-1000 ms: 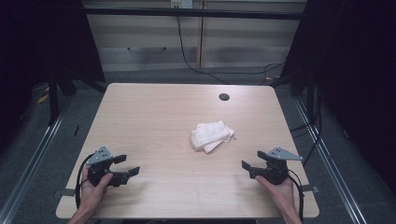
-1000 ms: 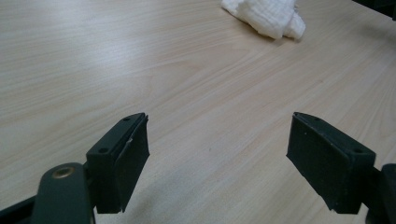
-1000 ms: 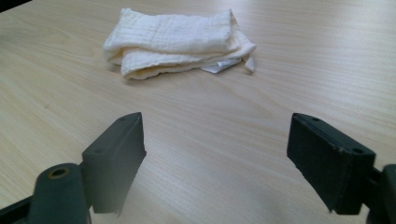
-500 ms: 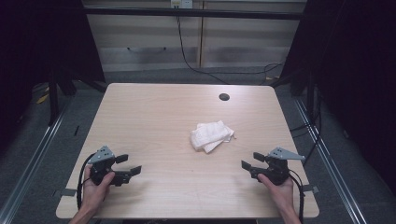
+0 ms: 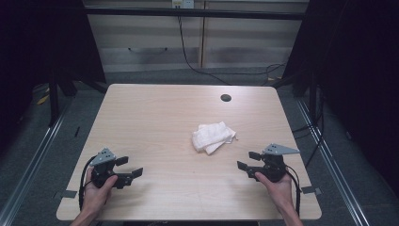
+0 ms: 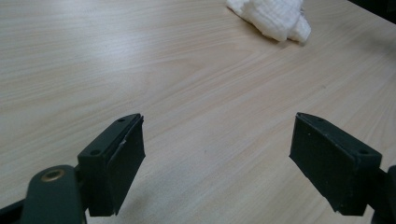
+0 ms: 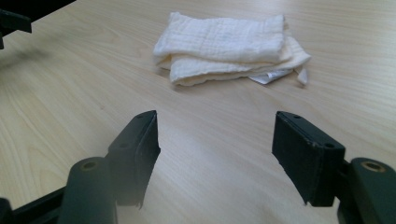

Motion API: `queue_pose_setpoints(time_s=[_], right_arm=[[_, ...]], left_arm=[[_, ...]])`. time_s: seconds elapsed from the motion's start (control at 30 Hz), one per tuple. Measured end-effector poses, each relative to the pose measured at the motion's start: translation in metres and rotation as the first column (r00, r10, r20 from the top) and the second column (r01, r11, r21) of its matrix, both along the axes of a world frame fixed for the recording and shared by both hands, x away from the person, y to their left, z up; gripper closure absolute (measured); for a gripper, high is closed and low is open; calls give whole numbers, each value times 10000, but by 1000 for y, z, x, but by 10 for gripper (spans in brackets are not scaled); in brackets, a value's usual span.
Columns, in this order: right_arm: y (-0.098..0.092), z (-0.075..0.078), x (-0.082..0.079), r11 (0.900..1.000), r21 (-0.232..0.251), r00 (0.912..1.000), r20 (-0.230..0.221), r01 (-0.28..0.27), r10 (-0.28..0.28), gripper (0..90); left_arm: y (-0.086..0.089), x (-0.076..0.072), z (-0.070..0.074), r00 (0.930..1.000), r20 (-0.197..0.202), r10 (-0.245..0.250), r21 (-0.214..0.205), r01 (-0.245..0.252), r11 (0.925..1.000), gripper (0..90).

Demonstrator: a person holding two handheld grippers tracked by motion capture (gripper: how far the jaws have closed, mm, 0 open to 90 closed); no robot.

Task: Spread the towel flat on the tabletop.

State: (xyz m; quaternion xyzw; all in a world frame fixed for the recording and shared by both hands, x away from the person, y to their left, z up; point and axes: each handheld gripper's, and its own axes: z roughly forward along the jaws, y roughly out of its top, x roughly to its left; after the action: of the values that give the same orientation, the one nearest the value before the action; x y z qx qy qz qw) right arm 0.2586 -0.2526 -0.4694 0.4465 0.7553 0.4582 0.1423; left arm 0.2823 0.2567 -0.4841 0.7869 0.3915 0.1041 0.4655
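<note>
Up high, left gripper [image 5: 129,167] and right gripper [image 5: 248,160] gape empty; right gripper view catches the folded cloth's [image 7: 229,46] tag.

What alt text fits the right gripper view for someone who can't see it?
A folded white cloth lies on the wooden table, just ahead of the open right gripper, whose two black jaws stand apart, touching nothing.
</note>
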Motion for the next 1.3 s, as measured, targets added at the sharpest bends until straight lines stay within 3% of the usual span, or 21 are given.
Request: queue_pose_setpoints(time_s=[0.1,0.47,0.5,0.7,0.93,1.0,1.13,1.3], right_arm=[[7,3,13,9981,-565,9996,-149,-254,246,304],[16,17,54,9977,-88,9975,-231,-665,663,352],[19,18,62,9976,-51,9974,-208,-695,694,389],[31,16,80,9951,-249,9954,-46,-962,961,433],[39,14,97,9923,-486,9915,-683,-1139,1105,409],[38,17,108,9930,-139,9885,-980,-1173,1154,388],[40,19,121,9931,-521,9885,-1146,-1049,984,361],[46,10,138,9904,-694,9830,-1483,-1199,1086,363]], left_arm=[[-1,0,0,10000,-19,34,15,-34,10000,167],[0,2,0,10000,-31,50,18,-50,10000,163],[0,2,0,10000,-66,9,20,-9,10000,163],[-1,2,0,9999,-79,-72,42,73,10000,163],[-1,3,0,10000,-70,-29,-39,29,10000,164],[0,3,0,9999,-103,47,-76,-47,10000,164],[1,4,0,10000,-76,51,-44,-52,10000,164],[0,4,0,10000,-73,46,-29,-47,10000,164]])
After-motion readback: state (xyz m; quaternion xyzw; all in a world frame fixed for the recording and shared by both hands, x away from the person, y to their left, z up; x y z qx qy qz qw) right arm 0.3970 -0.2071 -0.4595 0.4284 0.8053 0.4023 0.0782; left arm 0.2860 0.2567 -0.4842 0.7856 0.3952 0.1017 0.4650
